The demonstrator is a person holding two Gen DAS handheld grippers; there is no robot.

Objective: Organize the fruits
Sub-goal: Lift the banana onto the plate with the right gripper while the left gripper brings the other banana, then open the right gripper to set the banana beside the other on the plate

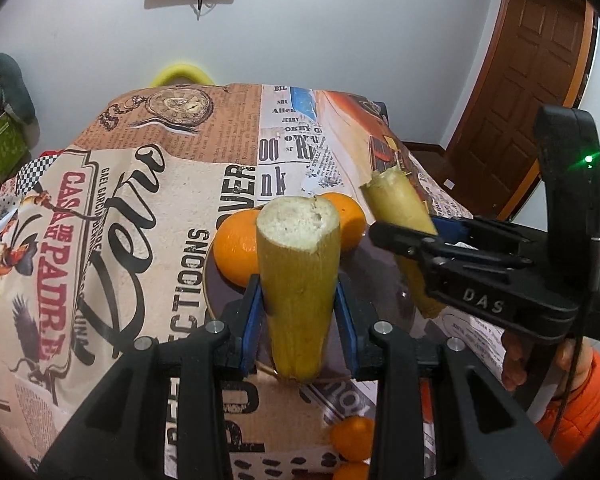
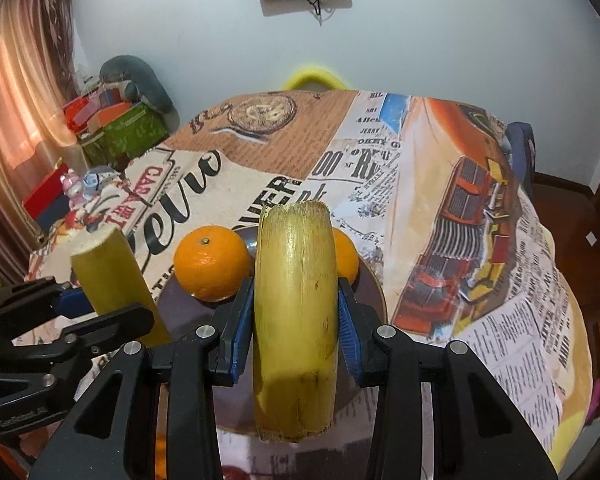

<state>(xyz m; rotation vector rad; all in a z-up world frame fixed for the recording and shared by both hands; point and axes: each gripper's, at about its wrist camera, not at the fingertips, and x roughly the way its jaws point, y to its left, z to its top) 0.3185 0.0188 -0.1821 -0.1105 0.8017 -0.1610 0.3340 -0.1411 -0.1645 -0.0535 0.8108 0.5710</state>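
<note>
My left gripper (image 1: pixel 300 316) is shut on a yellow sugarcane piece (image 1: pixel 298 280), held above a dark round plate (image 1: pixel 220 292). Two oranges (image 1: pixel 236 252) sit on the plate's far side. My right gripper (image 2: pixel 296 328) is shut on a second sugarcane piece (image 2: pixel 296 320), also above the plate (image 2: pixel 374 292), with the oranges (image 2: pixel 212 262) behind it. In the left wrist view the right gripper (image 1: pixel 432 248) holds its piece (image 1: pixel 396 204) at the right. In the right wrist view the left gripper (image 2: pixel 72 312) holds its piece (image 2: pixel 112 276) at the left.
The table wears a printed newspaper-style cloth (image 1: pixel 140 200). Two small oranges (image 1: pixel 352 440) lie near the table's front edge. A yellow chair back (image 2: pixel 312 76) stands behind the table. Boxes and clutter (image 2: pixel 116 120) sit at the far left. A wooden door (image 1: pixel 532 80) is at the right.
</note>
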